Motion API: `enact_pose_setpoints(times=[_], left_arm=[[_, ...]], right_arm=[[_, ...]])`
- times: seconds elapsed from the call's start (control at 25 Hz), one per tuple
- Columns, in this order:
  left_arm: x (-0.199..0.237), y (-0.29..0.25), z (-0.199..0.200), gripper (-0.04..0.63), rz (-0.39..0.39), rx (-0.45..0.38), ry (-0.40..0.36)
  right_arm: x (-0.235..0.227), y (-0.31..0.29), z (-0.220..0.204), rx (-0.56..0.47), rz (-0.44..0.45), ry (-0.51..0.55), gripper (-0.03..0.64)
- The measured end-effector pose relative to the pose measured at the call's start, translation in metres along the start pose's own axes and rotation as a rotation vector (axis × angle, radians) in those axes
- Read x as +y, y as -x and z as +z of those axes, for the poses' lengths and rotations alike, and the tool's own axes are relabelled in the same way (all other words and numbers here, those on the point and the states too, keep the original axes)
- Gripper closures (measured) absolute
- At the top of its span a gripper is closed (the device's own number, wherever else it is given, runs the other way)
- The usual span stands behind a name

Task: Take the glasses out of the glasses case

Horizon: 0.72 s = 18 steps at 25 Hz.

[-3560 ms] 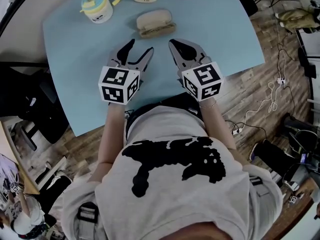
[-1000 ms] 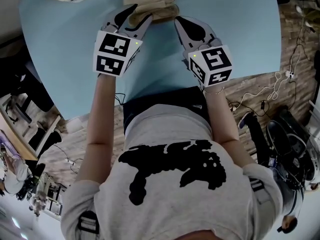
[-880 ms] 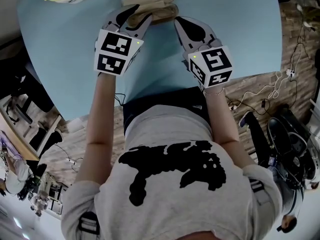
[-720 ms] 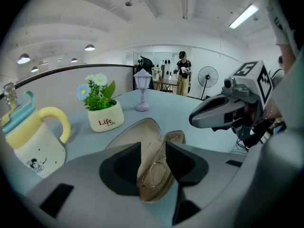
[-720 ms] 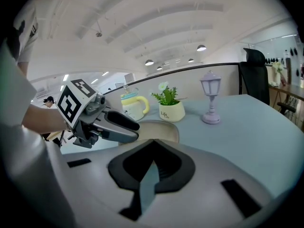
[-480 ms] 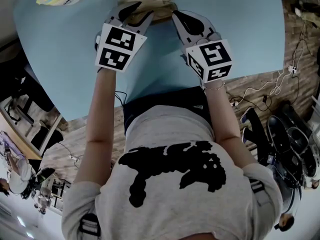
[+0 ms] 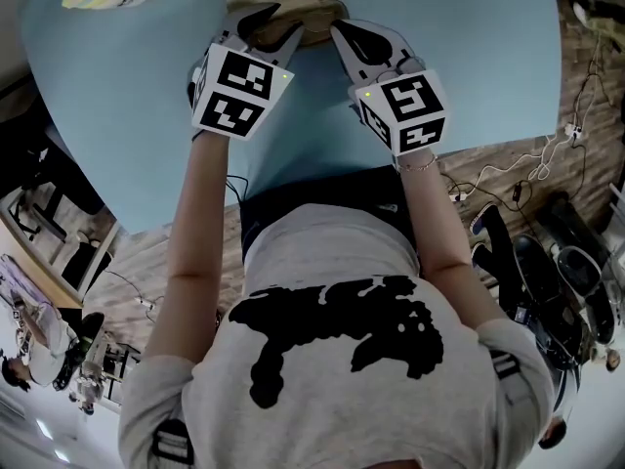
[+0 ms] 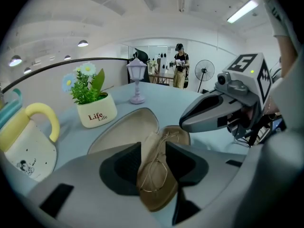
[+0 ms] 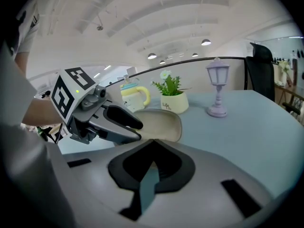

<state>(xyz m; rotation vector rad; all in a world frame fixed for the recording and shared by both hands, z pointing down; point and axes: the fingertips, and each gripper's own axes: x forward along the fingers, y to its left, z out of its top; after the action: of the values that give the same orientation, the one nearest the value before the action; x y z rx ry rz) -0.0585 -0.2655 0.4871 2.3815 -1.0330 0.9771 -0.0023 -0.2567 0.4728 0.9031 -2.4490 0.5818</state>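
The left tongs (image 8: 153,151), which have just been closing, pinch the tan lower half of the open glasses case (image 8: 154,189), which sits at the person's 12 o'clock on the pale blue bench (image 7: 146,115). The case's lid (image 8: 126,132) is tipped back beyond them, and a thin gold wire loop shows on the gripped part. The right tongs (image 9: 153,144), pressed together and empty, point in just beside the case's 3 o'clock end. Farther out on the bench, seen from the left tongs, stand a yellow-handled mug (image 8: 23,144) at 9 o'clock, a potted plant (image 8: 97,115) at 11 and a small lilac lamp (image 8: 137,80) at 12.
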Motion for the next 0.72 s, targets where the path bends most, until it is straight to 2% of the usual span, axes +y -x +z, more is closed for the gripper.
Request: enact_pose_setpoints(times=[0.28, 0.72], left_arm=[[-0.013, -0.005, -0.012, 0.452, -0.029, 0.06, -0.081], [-0.022, -0.013, -0.022, 0.497, -0.031, 0.139, -0.147]], right_arm=[[0.003, -0.001, -0.017, 0.036, 0.001, -0.003, 0.612], [0.0, 0.0, -0.031, 0.098, 0.004, 0.006, 0.612]])
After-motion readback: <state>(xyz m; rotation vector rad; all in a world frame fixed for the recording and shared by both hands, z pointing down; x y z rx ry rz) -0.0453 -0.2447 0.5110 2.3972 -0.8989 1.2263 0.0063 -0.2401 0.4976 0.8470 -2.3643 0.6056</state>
